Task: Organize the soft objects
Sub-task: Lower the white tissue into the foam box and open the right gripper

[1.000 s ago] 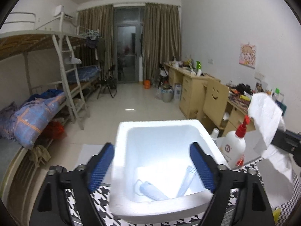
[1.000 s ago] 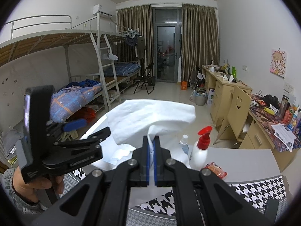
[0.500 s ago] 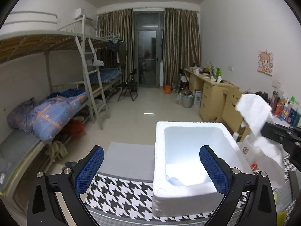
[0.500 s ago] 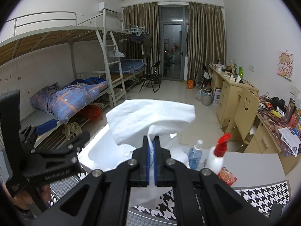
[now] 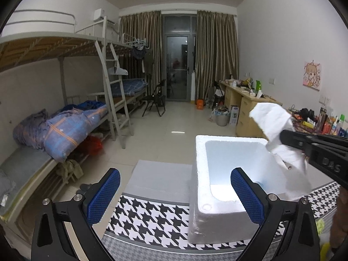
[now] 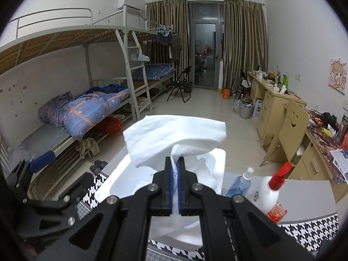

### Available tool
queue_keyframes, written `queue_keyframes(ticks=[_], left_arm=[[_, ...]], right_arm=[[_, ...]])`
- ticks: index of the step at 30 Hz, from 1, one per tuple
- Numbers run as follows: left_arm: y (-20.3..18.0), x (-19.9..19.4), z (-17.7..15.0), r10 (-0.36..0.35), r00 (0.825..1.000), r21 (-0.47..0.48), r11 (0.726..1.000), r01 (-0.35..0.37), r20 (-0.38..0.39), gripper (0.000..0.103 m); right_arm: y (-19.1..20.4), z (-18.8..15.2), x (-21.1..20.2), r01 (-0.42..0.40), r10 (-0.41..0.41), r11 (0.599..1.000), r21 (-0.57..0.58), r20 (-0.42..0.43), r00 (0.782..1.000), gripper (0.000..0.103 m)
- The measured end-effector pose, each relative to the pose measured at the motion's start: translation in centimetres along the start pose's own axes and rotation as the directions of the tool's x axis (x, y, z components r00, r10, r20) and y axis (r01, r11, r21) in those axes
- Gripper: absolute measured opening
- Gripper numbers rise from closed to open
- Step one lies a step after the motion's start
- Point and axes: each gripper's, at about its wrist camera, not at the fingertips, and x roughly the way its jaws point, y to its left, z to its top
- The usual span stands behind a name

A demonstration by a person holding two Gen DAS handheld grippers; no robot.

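Observation:
A white cloth hangs crumpled from my right gripper, which is shut on it. In the left wrist view the same cloth droops over the far right rim of a white foam box, held there by the right gripper. My left gripper stands wide open with nothing between its blue pads. The box's near left corner lies between the pads, and most of the box lies behind the right pad and to its right. A pale bluish item lies in the box bottom. In the right wrist view the cloth hides most of the box.
The box stands on a houndstooth tablecloth, with a grey flat panel behind it to the left. A red-trigger spray bottle and a blue bottle stand to the right. Bunk beds line the left wall and desks the right.
My left gripper opened wider and drew away to the left, so the box went from between its pads to the right side. My right gripper carried the cloth slightly left, still shut on it.

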Motion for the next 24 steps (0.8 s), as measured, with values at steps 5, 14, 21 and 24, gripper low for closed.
queue_keyframes(ticks=[5,14,21,24], left_arm=[[0.2,0.4,-0.3,0.001,1.000,-0.001,1.000,-0.001,-0.004,0.102],[0.4,0.5,-0.6,-0.004,1.000,-0.003,1.000,0.004,-0.010,0.102],[0.8,0.4,-0.7,-0.001,1.000,-0.010,1.000,0.001,-0.012,0.102],[0.9,0.4,-0.7,-0.002,1.000,-0.008,1.000,0.002,-0.015,0.102]], right_arm=[[0.3,0.0,1.6,-0.007,0.007,1.000,0.000,-0.028,1.000,0.005],[0.5,-0.4,3.9,-0.026,0.027,0.999,0.020,-0.069,0.997,0.005],[0.3,-0.8,4.7,-0.029,0.032,0.999,0.032,-0.109,0.994,0.014],[0.4,-0.9,5.0,-0.023,0.026,0.999,0.026,-0.128,0.991,0.029]])
